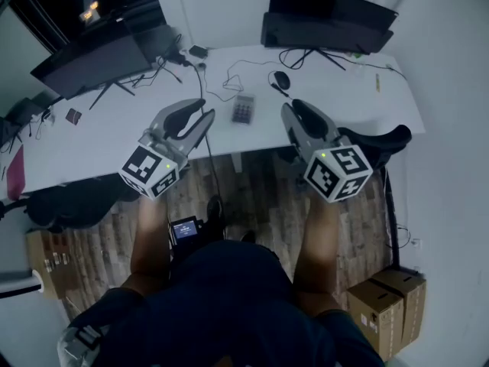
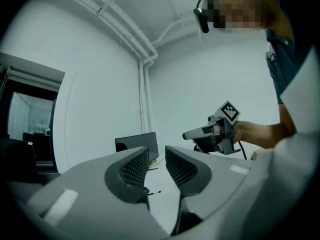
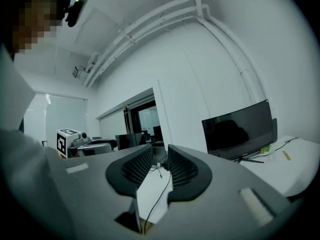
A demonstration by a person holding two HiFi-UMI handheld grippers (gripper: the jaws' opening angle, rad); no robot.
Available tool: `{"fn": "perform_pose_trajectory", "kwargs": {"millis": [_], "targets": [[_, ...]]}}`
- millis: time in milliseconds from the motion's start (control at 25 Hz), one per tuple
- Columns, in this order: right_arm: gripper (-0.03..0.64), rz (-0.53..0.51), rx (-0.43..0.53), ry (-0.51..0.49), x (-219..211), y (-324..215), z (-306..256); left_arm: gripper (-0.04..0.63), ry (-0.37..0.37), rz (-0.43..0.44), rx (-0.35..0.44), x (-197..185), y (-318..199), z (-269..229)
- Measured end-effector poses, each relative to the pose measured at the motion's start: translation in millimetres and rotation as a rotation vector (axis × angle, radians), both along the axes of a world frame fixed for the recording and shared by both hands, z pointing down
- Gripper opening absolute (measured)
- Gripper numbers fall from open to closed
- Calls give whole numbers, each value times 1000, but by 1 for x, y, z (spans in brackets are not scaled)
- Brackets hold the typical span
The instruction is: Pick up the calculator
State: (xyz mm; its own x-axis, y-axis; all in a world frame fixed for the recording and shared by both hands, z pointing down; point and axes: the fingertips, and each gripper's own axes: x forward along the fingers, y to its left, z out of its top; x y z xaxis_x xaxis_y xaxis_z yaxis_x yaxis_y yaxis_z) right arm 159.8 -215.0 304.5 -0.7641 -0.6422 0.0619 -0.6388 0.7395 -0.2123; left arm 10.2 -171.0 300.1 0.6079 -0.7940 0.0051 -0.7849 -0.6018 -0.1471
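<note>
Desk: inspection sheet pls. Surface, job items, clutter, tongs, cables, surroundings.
Surface: white desk, dimly lit.
Job's things: calculator flat near the front edge, untouched.
Clutter: left monitor, right monitor, mouse, small dark item far left.
Grippers: left tongs and right tongs both open, empty, either side of the calculator.
Cables: several looped across the desk's back; one hangs over the front edge.
Surroundings: wood floor, cardboard boxes, office chairs.

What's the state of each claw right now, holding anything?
Left claw: open, narrow gap, nothing between the jaws.
Right claw: open, narrow gap, nothing held.
</note>
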Motion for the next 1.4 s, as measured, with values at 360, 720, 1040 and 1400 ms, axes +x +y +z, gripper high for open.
{"fn": "perform_pose_trajectory", "kwargs": {"millis": [360,720,1040,1400], "targets": [[78,136,30,40,-2,-23,-13,98,58,137,36,-8,-49,-9],[78,234,14,74,-19,-41,-13,98,110,220,19,-36,-85,-7],[78,288,15,101,-41,-51,-12,98,134,271,25,-59,-110,-6],[78,343,0,143,-55,-59,-9,98,188,303,4,-74,-139,3]]}}
